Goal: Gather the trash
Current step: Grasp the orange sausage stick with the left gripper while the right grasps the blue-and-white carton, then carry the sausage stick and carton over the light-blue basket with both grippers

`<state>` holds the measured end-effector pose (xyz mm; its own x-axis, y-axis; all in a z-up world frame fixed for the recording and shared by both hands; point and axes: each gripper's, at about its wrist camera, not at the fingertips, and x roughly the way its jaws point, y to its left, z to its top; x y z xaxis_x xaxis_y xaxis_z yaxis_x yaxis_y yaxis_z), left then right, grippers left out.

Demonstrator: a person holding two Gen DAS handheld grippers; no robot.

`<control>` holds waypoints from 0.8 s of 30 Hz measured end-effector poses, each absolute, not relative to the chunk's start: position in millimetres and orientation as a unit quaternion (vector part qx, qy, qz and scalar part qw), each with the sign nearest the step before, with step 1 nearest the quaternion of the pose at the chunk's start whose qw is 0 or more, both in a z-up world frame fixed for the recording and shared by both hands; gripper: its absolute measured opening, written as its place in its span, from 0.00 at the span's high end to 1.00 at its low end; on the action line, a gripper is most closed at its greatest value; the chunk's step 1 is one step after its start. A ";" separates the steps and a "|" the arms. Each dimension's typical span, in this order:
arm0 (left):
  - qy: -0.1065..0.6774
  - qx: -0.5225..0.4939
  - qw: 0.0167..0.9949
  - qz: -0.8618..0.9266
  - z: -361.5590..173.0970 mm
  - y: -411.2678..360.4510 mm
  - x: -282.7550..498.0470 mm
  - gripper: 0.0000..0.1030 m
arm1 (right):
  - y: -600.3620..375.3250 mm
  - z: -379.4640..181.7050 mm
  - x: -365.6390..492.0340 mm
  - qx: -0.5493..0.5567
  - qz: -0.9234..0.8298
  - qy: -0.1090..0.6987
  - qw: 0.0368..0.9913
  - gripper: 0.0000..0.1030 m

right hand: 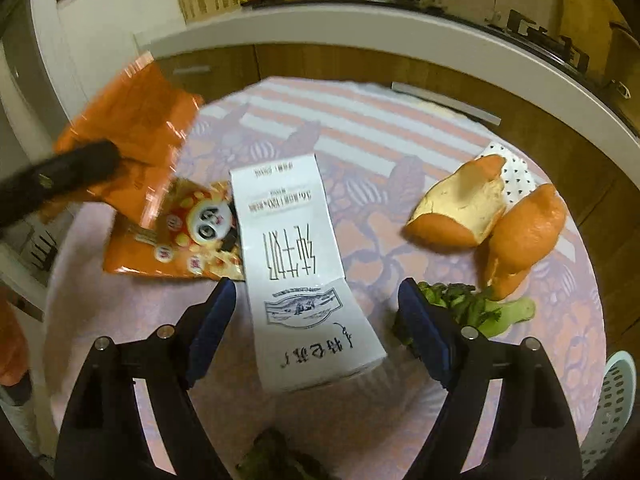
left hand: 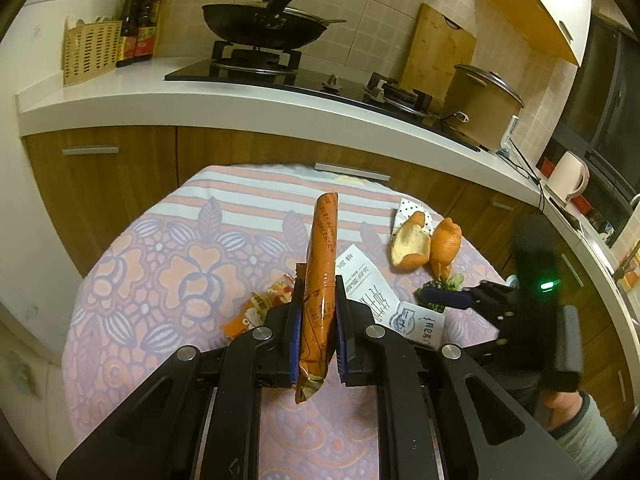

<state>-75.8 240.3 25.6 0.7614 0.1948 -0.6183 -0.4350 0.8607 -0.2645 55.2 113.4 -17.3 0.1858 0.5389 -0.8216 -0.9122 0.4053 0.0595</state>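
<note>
Step in hand, as we judge it: the right claw (right hand: 316, 320) is set to take the flat white milk carton w/ black lettering (right hand: 298, 268). Its jaws are spread wide, one blue pad each side of the carton, neither touching. The carton lies flat on the counter w/ the pink-and-lilac floral cloth (right hand: 360, 128).

To do it well, we advise: lower the claw straight, keep the carton centred btwn pads, and close across the narrow width, not the length. The right pad sits near the green vegetable scrap (right hand: 480, 308); we should keep it clear so only the carton is pinched. The carton's left edge touches the orange panda-print snack bag (right hand: 188, 240); we lift slowly to avoid dragging it.

The left claw (left hand: 316, 312) is pinching a long orange foil wrapper (left hand: 322, 264), held upright, clear of the cloth.

View differences:
- Left wrist view shows the wrapper edge-on in the pads, the black wok on the stove (left hand: 264, 28), and the right claw's body from the side; carton mostly hidden.
- Right wrist view shows the carton in full, the orange peel halves (right hand: 492, 220), and a white slotted basket (right hand: 616, 400) at lower right, not seen in the other view; poss. the bin, cannot tell.
</note>
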 end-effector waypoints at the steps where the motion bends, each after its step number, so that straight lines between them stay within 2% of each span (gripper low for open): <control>1: 0.299 -0.200 0.917 0.171 26.6 239.9 -75.8 0.89 | 115.4 -20.5 54.7 -0.237 0.489 0.405 0.735 0.33; 3: 0.298 -0.197 0.918 0.170 28.8 237.6 -75.6 0.89 | 118.3 -24.4 54.9 -0.243 0.485 0.408 0.734 0.47; 5: 0.297 -0.192 0.920 0.169 31.9 235.0 -74.2 0.89 | 115.3 -22.1 55.7 -0.234 0.488 0.406 0.736 0.52; 17: 0.284 -0.167 0.934 0.136 64.9 202.7 -37.0 0.89 | 36.7 61.1 85.0 -0.144 0.458 0.333 0.811 0.52; 24: 0.289 -0.149 0.942 0.083 76.2 152.5 12.9 0.89 | -31.3 75.7 113.8 -0.124 0.400 0.311 0.853 0.52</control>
